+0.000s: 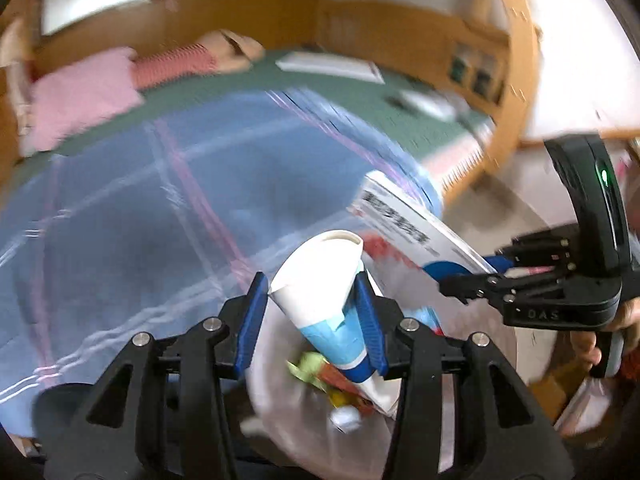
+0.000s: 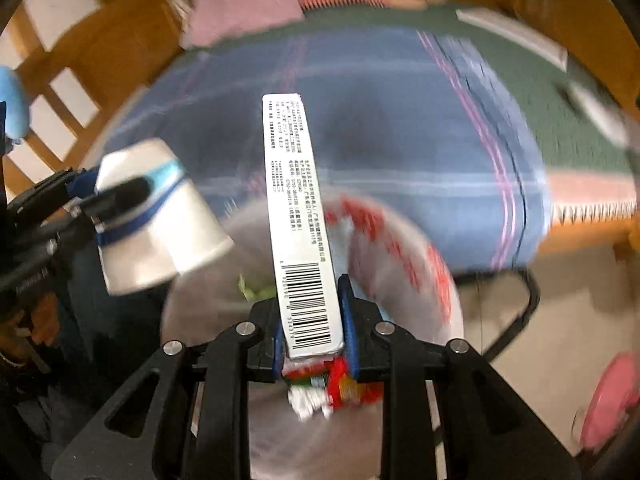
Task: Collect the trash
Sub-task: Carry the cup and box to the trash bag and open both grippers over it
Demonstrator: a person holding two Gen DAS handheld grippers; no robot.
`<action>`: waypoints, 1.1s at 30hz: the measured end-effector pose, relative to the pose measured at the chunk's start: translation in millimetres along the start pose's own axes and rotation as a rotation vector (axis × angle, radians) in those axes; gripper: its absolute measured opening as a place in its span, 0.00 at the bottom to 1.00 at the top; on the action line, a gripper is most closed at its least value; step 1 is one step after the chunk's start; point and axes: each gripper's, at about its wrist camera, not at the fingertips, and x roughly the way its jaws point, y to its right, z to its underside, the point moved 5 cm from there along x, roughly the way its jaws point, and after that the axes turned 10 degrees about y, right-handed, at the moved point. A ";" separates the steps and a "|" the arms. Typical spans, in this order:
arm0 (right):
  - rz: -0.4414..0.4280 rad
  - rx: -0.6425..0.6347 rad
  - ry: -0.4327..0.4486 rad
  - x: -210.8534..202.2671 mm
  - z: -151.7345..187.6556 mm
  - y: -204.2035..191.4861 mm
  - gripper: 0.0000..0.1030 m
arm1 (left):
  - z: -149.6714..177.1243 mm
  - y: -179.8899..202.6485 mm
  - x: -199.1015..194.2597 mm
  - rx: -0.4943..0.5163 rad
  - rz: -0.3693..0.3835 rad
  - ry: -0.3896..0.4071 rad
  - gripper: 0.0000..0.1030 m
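Trash fills both grippers: the left gripper (image 1: 316, 320) has its blue pads pressed against a white paper cup (image 1: 320, 280) with light and dark blue bands near its base, the cup tilted with its squashed rim pointing up and away. Seen from the right wrist, the same cup (image 2: 156, 232) hangs at the left with one dark finger (image 2: 120, 196) lying across its banded end. The right gripper (image 2: 312, 328) is clamped on the lower end of a long, flat white box (image 2: 298, 216), barcode side showing, which stands nearly upright between the pads. From the left wrist that box (image 1: 408, 224) slants up and to the left from the right gripper (image 1: 486, 274). Both items hang over a bin lined with a whitish bag (image 2: 400, 248) printed in red, with crumpled wrappers (image 2: 332, 390) in red, green and white inside. Behind lies a bed with a blue plaid blanket (image 1: 140, 208) and a pink pillow (image 1: 80, 96).
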 end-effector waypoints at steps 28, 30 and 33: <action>0.346 0.038 0.567 -107.2 -43.9 -40.6 0.97 | -35.3 -34.0 -99.4 -0.118 -0.489 0.263 0.97; 0.332 0.007 0.636 -119.1 -45.1 -55.3 0.97 | -41.0 -29.9 -116.1 -0.116 -0.504 0.316 0.97; 0.339 -0.038 0.711 -128.0 -40.7 -71.9 0.97 | -46.4 -24.2 -131.4 -0.117 -0.500 0.357 0.97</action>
